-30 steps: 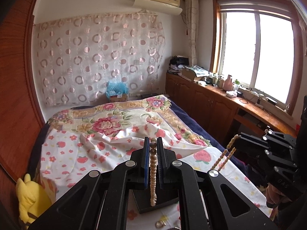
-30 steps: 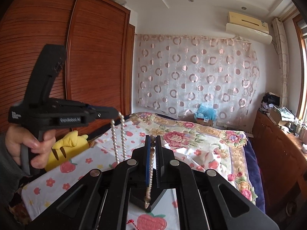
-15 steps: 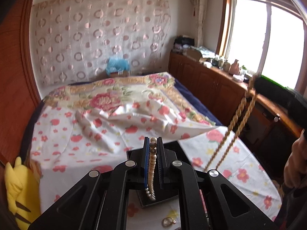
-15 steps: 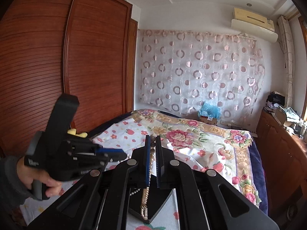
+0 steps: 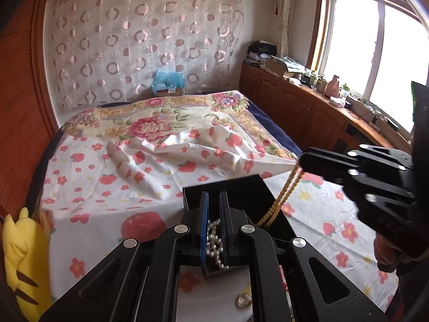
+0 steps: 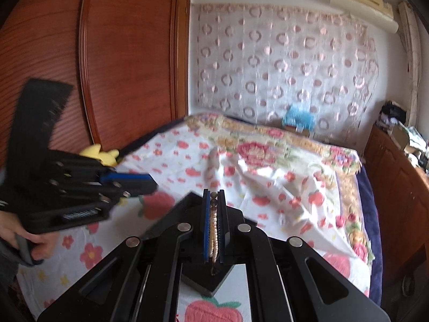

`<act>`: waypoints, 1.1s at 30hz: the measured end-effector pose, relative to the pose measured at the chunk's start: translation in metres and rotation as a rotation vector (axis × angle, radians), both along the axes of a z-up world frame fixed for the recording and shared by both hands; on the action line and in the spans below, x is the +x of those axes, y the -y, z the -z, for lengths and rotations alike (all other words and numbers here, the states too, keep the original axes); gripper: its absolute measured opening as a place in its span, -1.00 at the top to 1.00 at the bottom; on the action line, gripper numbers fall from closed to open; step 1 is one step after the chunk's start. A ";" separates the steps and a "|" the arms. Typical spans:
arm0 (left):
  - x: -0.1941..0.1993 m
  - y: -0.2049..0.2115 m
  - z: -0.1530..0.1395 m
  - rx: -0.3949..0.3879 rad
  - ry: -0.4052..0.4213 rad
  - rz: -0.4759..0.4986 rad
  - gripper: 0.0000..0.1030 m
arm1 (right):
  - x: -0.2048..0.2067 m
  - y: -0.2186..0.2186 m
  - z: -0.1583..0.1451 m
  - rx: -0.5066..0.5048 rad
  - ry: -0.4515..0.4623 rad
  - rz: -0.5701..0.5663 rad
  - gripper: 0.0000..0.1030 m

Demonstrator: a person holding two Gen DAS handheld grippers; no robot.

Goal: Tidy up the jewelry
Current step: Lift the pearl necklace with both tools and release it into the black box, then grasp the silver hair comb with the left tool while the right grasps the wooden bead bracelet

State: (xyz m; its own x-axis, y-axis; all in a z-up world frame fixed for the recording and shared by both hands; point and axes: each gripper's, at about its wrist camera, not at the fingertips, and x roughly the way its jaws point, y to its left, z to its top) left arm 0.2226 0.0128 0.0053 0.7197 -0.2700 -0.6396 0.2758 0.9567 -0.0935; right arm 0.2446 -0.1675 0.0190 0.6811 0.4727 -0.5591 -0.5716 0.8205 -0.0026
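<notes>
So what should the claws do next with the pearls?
Probably the right claw should lower and let go: it's pinching the pearl necklace above the black tray, while the left claw has opened and that end is already heaped there.

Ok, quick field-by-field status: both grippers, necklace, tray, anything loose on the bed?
left gripper: jaws parted, pearls lying loose between them
right gripper: shut on pearl necklace
pearl necklace: hangs from right gripper down to black tray
black tray: on floral bedsheet
loose item: ring on sheet near tray
</notes>
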 end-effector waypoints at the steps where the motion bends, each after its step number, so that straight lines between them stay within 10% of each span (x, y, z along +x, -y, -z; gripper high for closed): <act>1: -0.004 -0.001 0.002 0.003 0.001 -0.002 0.86 | 0.001 -0.001 0.005 -0.011 -0.007 0.003 0.87; 5: -0.019 -0.003 0.010 0.009 -0.008 -0.006 0.79 | -0.001 -0.001 0.011 -0.025 -0.012 0.008 0.38; 33: -0.137 0.019 0.064 0.019 -0.074 0.014 0.29 | -0.130 0.073 0.096 -0.043 -0.185 0.058 0.38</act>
State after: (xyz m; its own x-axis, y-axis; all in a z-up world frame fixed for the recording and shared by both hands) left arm 0.0860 -0.0065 -0.0586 0.6667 -0.2670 -0.6958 0.2824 0.9545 -0.0957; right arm 0.1147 -0.2401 -0.0766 0.5906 0.4086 -0.6958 -0.5173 0.8536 0.0621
